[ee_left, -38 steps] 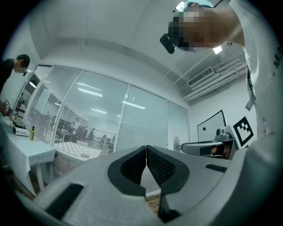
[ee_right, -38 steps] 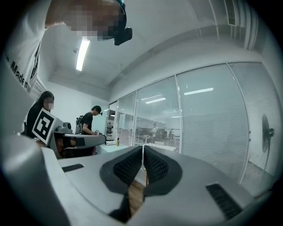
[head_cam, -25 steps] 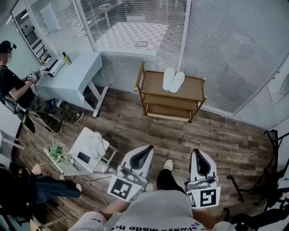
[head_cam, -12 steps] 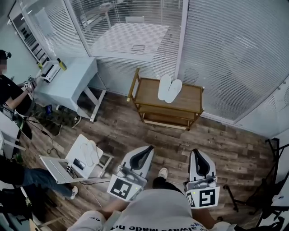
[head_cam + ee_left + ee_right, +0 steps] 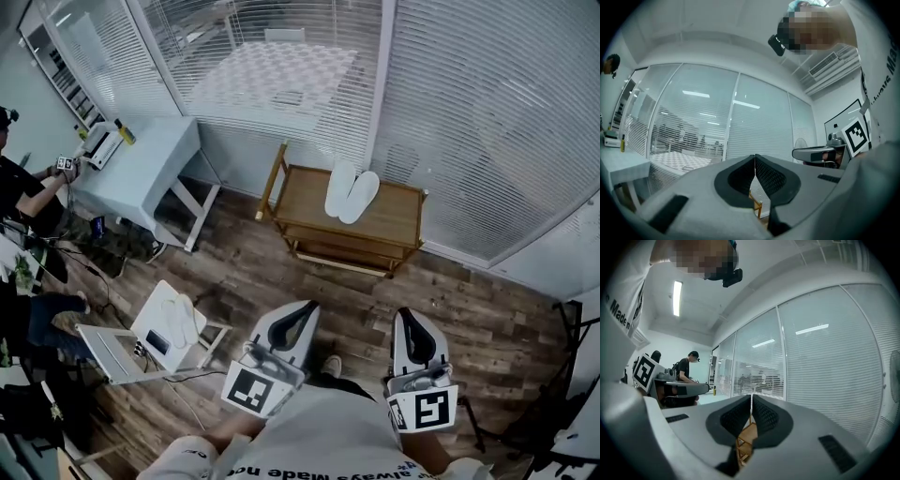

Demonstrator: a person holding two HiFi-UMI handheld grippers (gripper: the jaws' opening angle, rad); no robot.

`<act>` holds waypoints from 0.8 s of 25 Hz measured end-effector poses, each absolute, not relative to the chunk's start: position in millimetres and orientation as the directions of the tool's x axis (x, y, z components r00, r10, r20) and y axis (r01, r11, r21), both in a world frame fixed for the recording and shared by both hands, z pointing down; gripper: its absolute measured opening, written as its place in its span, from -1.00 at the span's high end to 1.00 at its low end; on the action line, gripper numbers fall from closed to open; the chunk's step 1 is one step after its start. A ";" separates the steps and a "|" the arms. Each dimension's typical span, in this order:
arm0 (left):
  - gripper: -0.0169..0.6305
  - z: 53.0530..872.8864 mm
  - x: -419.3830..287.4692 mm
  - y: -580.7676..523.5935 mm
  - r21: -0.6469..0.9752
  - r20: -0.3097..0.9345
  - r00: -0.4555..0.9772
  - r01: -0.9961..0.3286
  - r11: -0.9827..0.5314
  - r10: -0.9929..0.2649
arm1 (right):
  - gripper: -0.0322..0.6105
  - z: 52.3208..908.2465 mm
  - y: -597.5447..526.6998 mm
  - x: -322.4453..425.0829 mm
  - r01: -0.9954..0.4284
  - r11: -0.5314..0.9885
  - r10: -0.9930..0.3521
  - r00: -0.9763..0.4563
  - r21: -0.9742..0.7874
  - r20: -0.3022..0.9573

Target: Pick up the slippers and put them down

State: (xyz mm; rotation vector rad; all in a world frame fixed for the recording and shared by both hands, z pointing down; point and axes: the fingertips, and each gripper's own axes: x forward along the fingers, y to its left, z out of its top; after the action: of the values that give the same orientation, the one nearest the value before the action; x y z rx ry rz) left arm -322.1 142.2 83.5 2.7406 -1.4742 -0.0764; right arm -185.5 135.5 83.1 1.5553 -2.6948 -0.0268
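Note:
A pair of white slippers [image 5: 352, 194] lies side by side on the top board of a wooden shelf rack [image 5: 398, 208] against the glass wall. A second white pair [image 5: 178, 319] rests on a small white stool [image 5: 153, 323] at the lower left. My left gripper [image 5: 302, 311] and right gripper [image 5: 413, 323] are held level in front of my body, well short of the rack. Both are shut with nothing between them. In the left gripper view the left gripper [image 5: 754, 161] has its pads meeting, and so does the right gripper [image 5: 751, 401] in the right gripper view.
A pale blue table [image 5: 141, 164] stands at the left with a seated person [image 5: 28, 192] beside it. An open laptop [image 5: 105, 349] sits next to the stool. Glass walls with blinds [image 5: 469, 112] close off the far side. Wood plank floor [image 5: 253, 267] lies between me and the rack.
I have stepped forward, carrying both shut grippers toward the rack. The stool and blue table have slid left and down in the head view. People at the left have shifted.

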 end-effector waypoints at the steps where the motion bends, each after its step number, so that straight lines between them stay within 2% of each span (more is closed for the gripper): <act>1: 0.91 85.0 -322.5 137.3 0.050 -0.029 0.550 -0.833 -0.551 -0.834 | 0.85 84.2 130.3 -186.0 -0.864 0.502 -0.865 -0.501 0.033 0.020; 11: 0.91 103.4 -331.2 66.7 0.079 -0.003 0.563 -0.824 -0.561 -0.827 | 0.85 103.5 59.6 -200.2 -0.865 0.502 -0.864 -0.501 0.014 0.050; 20: 0.91 98.1 -381.8 -34.6 0.083 -0.021 0.571 -0.817 -0.571 -0.821 | 0.85 97.7 -42.7 -251.9 -0.865 0.499 -0.866 -0.496 0.047 0.060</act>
State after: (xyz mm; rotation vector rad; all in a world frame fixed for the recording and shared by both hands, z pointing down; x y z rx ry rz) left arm -381.8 -34.6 98.1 2.7273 -1.4231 -0.0875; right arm -251.9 -42.7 97.7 1.5357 -2.6539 -0.0171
